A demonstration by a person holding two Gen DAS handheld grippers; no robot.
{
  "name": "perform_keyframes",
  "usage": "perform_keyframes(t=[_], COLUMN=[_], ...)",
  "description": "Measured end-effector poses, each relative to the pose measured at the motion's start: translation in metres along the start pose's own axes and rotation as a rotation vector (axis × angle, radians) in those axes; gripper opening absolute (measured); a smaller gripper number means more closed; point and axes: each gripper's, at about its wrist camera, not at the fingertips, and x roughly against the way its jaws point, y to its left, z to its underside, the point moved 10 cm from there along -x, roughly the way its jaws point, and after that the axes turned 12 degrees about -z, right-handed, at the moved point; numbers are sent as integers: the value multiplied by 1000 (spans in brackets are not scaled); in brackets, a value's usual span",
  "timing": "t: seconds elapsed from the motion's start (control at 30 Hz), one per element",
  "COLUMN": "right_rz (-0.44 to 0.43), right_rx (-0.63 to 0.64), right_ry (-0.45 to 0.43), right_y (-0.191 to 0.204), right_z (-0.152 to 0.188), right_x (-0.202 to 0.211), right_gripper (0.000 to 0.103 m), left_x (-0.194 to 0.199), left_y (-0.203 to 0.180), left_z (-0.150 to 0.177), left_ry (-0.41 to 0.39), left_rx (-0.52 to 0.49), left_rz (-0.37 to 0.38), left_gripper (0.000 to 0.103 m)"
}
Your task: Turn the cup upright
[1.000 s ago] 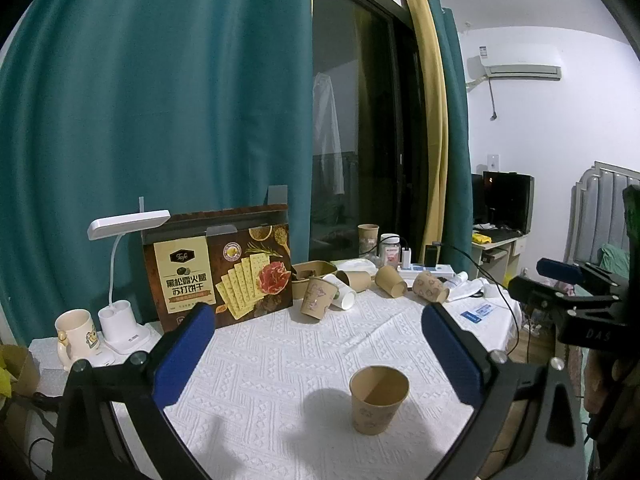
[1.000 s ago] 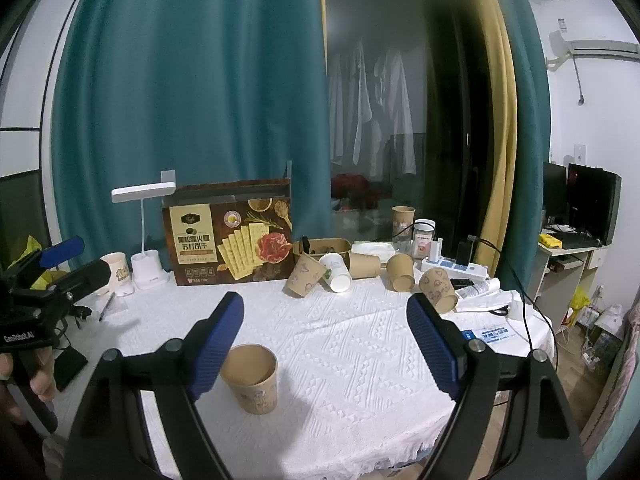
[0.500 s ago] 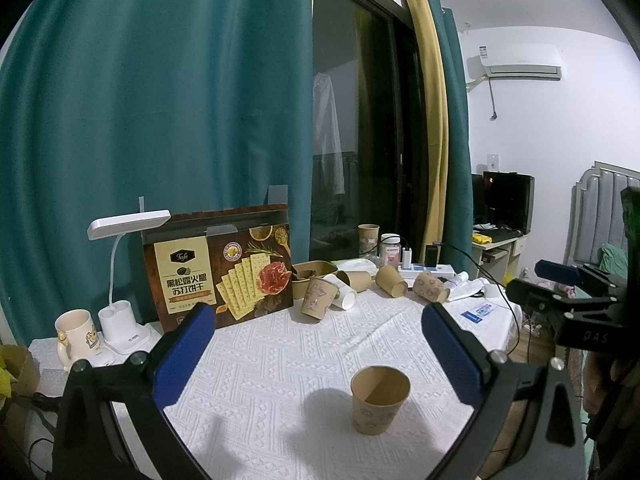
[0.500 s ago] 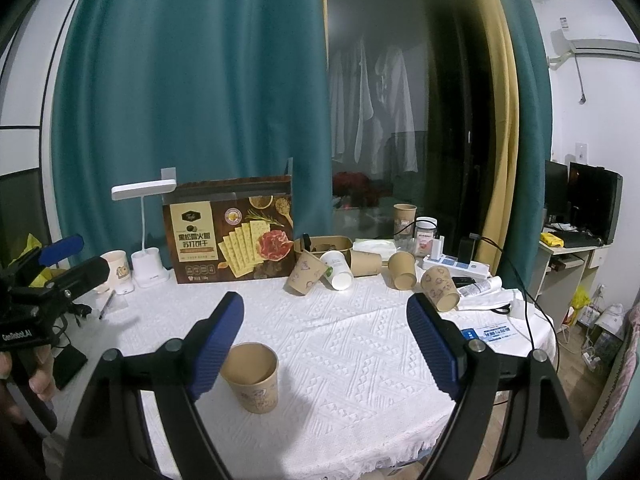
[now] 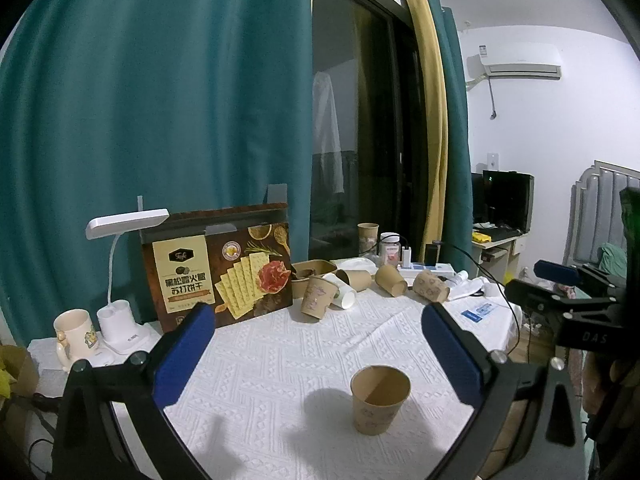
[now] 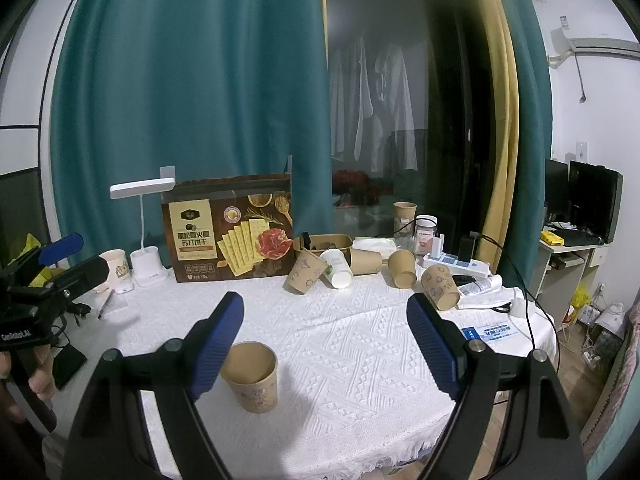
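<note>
A brown paper cup (image 5: 379, 399) stands upright, mouth up, on the white tablecloth (image 5: 280, 364); it also shows in the right wrist view (image 6: 251, 376). My left gripper (image 5: 316, 354) is open and empty, held above and behind the cup. My right gripper (image 6: 325, 340) is open and empty, with the cup just below its left finger. The right gripper also shows at the right edge of the left wrist view (image 5: 560, 284). The left gripper shows at the left edge of the right wrist view (image 6: 60, 264).
Several paper cups (image 6: 368, 266) lie tipped or leaning at the back of the table, next to a cracker box (image 6: 228, 228). A white desk lamp (image 6: 146, 232) and a mug (image 6: 116, 266) stand back left. A power strip (image 6: 460, 262) and cables lie back right.
</note>
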Motion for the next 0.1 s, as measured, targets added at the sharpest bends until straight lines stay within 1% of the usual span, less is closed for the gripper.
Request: perform_keyframes(t=[0.1], right_rz=[0], right_rx=[0], right_ry=[3], right_y=[1], right_z=[5], right_x=[-1], right_gripper=[82], left_x=[0], left_y=[-1], left_z=[2], left_ry=[-2], left_rx=[-2], left_rz=[6], left_gripper=[103])
